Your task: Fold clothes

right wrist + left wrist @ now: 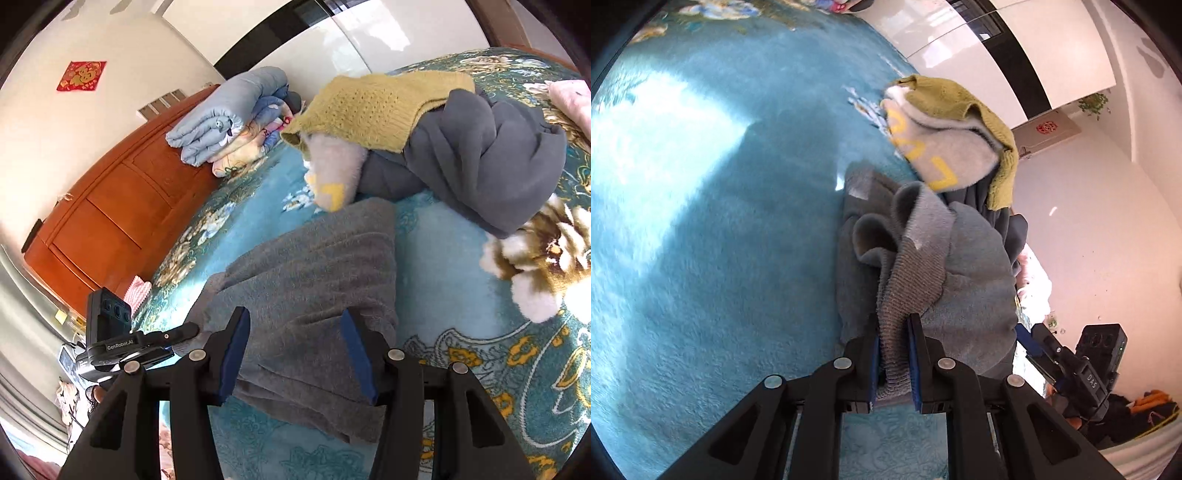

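Landmark: grey garment (314, 266), lying on the teal floral blanket (458, 236); all places given rel. to it.
Step in hand: we judge this an early fold of the grey garment. One ribbed edge (912, 280) is lifted, the rest bunched or flat on the blanket.
Left gripper (894, 354): pressed together, pinching the ribbed edge betw. its blue pads (916, 365). Cloth rises in loose folds just beyond the tips.
Right gripper (295, 350): spread wide, nothing betw. the fingers. It straddles the near end of the garment; whether the tips touch the cloth we cannot tell.
Garment state: creased along its length in the right wrist view, far end reaching toward the clothes pile.
Clothes pile: yellow knit (373, 110) on top, a pale fleece piece with yellow lettering (332, 173) under it, a dark grey item (491, 155) beside. Pile sits at the garment's far end; the fleece piece is just beside or touching it, unclear which.
Also in view: folded quilts (229, 118) past the pile, by a wooden cabinet (110, 206).
Next move, our est.: close the right gripper on the near edge, so both hold the same hem. Then pull taut and lay flat before folding over.
Calls for: a matched grip on each side, w/ even tension.
Risk: dragging the far end into the pile and disturbing the fleece piece.
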`<state>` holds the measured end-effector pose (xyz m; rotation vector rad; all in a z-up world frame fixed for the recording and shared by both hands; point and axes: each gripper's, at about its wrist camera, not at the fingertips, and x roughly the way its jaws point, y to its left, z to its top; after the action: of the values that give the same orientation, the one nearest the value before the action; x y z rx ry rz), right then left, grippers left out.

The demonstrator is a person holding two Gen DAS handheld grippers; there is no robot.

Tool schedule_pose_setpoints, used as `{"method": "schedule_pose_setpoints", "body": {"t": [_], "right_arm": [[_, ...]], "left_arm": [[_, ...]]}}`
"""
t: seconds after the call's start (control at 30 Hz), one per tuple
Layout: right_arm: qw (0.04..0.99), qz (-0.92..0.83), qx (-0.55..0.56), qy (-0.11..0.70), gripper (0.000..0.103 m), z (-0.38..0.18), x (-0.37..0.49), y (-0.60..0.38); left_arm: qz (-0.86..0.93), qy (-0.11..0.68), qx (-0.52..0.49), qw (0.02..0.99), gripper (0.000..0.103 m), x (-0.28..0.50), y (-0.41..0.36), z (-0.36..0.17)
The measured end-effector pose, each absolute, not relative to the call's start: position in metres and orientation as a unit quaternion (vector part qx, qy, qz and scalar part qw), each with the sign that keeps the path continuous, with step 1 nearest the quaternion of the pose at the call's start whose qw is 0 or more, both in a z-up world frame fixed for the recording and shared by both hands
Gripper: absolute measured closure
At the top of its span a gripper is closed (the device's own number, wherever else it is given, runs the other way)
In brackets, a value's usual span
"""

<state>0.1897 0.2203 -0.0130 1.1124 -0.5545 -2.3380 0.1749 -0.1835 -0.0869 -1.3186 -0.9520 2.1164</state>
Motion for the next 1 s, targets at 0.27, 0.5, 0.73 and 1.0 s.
{"method": "schedule_pose_setpoints", "body": {"t": [0.27,0.5,0.73,1.0], "right_arm": [[0.241,-0.851,0.43,-0.18,0.05,-0.032,0.191,0.218],[0.239,-0.873,0.395,-0.155,0.049,0.006,0.17,0.218],[0.19,-0.847,0.469,-0.163,0.048,-0.04,0.127,0.212],[0.235,-0.843,0.421,-0.237,0.043,-0.021,0.152,0.247]], "left_arm": [[0.799,-0.3,-0.467,0.23,0.084,0.18,-0.178,-0.059],[0.836,-0.25,-0.409,0.267,0.086,0.163,-0.148,-0.005],[0.786,-0.294,-0.486,0.243,0.087,0.119,-0.127,-0.074],[0.812,-0.314,-0.435,0.23,0.057,0.151,-0.17,-0.045]]}}
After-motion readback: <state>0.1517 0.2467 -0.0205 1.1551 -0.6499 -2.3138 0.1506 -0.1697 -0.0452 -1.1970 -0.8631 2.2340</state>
